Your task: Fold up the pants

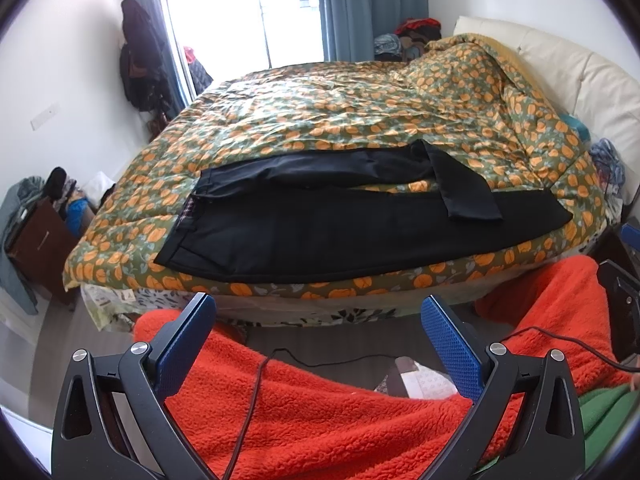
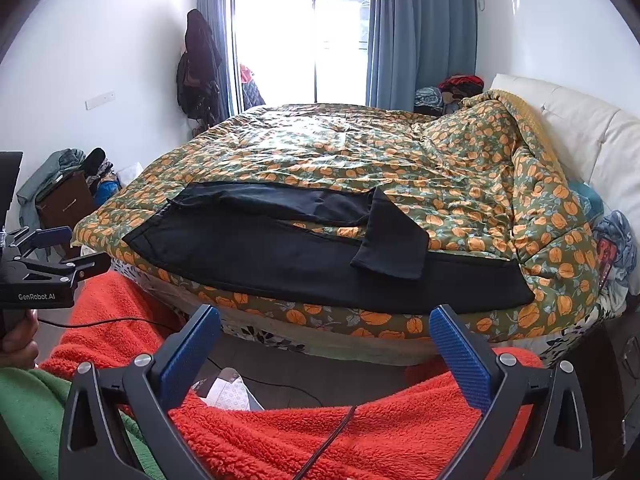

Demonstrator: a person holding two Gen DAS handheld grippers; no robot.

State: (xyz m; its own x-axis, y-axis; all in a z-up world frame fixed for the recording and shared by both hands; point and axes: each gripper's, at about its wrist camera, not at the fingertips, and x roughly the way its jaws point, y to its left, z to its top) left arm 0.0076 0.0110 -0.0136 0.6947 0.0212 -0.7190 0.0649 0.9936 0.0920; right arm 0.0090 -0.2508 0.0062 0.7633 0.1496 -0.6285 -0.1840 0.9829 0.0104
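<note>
Black pants lie across the near edge of the bed, waistband at the left and leg ends at the right. The near leg lies flat and long. The far leg is bent, its end folded back over the near leg. My left gripper is open and empty, held short of the bed over a person's orange fleece-clad legs. Likewise my right gripper stands open with nothing between its blue pads, short of the bed edge. The left gripper's body shows at the left of the right wrist view.
A quilt with an orange and green print covers the bed, bunched at the right by a cream headboard. A brown cabinet piled with clothes stands left. Black cables run over the orange fleece. Window and blue curtains lie behind.
</note>
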